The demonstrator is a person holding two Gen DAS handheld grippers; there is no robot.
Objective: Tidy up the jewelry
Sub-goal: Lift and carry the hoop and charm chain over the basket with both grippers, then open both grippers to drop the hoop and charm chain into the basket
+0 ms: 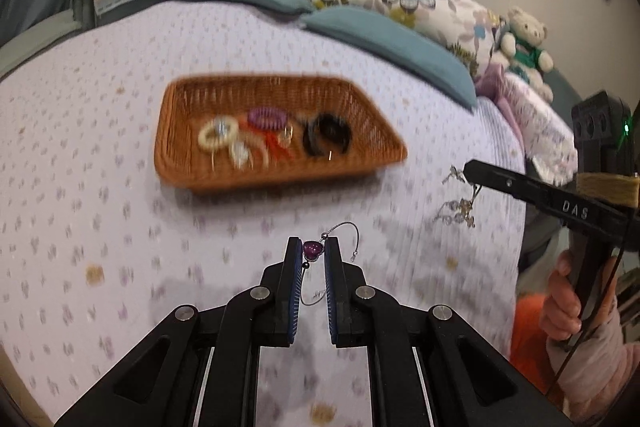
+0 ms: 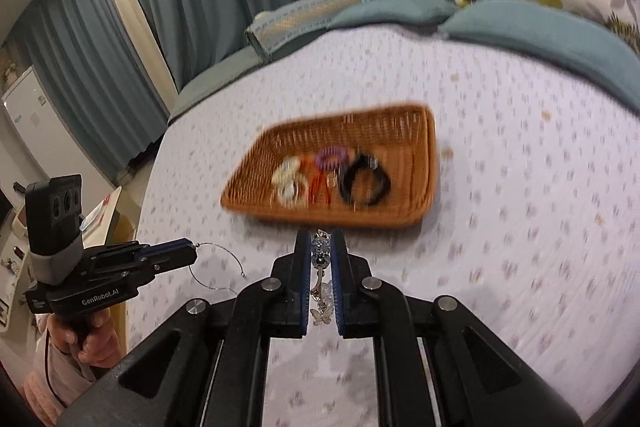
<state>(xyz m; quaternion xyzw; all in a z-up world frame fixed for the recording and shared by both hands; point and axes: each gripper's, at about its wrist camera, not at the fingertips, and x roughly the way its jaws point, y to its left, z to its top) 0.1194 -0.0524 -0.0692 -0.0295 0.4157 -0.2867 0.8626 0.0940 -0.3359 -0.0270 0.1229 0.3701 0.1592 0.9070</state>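
While both tongs are clamped, left tongs [image 1: 313, 251] on a heart bangle [image 1: 313, 251] and right tongs [image 2: 321, 247] on a charm bracelet [image 2: 322, 277], the basket [image 1: 182, 163] lies straight ahead, nearer the right.

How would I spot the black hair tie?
Find the brown wicker basket on the lilac dotted bedspread. Hair accessories lie in a row inside it; the black hair tie sits at the right end, the only dark, thick loop there.

Flower-dotted lilac bedspread [image 1: 100, 155], wicker basket [image 1: 176, 115] directly on top.
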